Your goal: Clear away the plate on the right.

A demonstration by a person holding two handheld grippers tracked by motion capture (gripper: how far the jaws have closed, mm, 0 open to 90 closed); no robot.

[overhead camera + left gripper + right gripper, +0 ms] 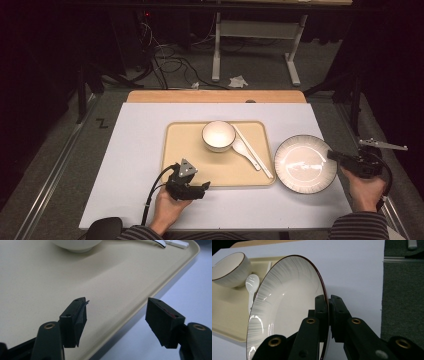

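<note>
Right gripper: you had its jaws clamped on the right rim of the plate.
Plate: it sat just right of the tray, on the white mat.
Left gripper: your jaws stood wide apart, straddling the tray's near edge, nothing between them.
Tray contents: bowl at the far middle, spoon and chopsticks just right of it.

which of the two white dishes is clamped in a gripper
The wide plate, right of the tray: the right gripper has its jaws shut on the plate's rim. The small bowl sits untouched on the tray.
</note>
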